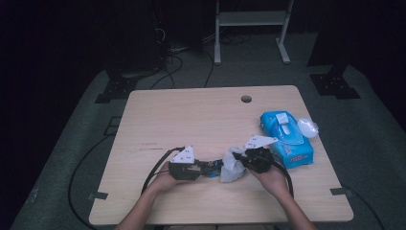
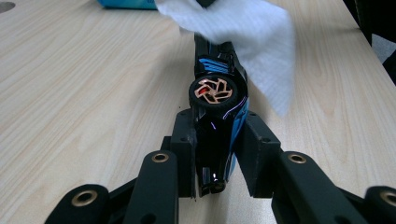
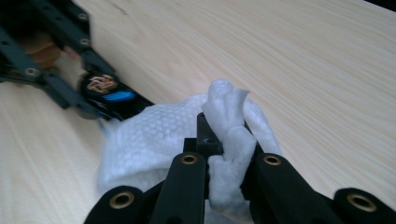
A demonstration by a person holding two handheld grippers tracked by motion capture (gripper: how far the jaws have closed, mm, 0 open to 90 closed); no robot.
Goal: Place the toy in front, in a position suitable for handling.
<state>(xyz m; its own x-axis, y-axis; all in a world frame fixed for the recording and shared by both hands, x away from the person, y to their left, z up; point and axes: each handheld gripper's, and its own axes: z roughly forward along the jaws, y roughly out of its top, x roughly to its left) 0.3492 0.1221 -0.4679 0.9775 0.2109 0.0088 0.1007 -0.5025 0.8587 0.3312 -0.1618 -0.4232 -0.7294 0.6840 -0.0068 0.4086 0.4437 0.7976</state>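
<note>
So here we've got the left gripper (image 2: 215,154) clamped on the tail end of a glossy black toy car (image 2: 218,116) with blue stripes, lying on its side so the coppery spoked wheel (image 2: 213,91) faces up. The car's long axis runs straight out from those jaws toward our right gripper (image 3: 223,154), which is pinched tight on a bunched white wet wipe (image 3: 187,140), soft with a quilted dimple pattern. The wipe hangs over the car's far end, so we reckon any rub has to run along the body. Past that on the pale wood table (image 1: 191,115) sits the blue wipes pack (image 1: 286,139), off to our right.
</note>
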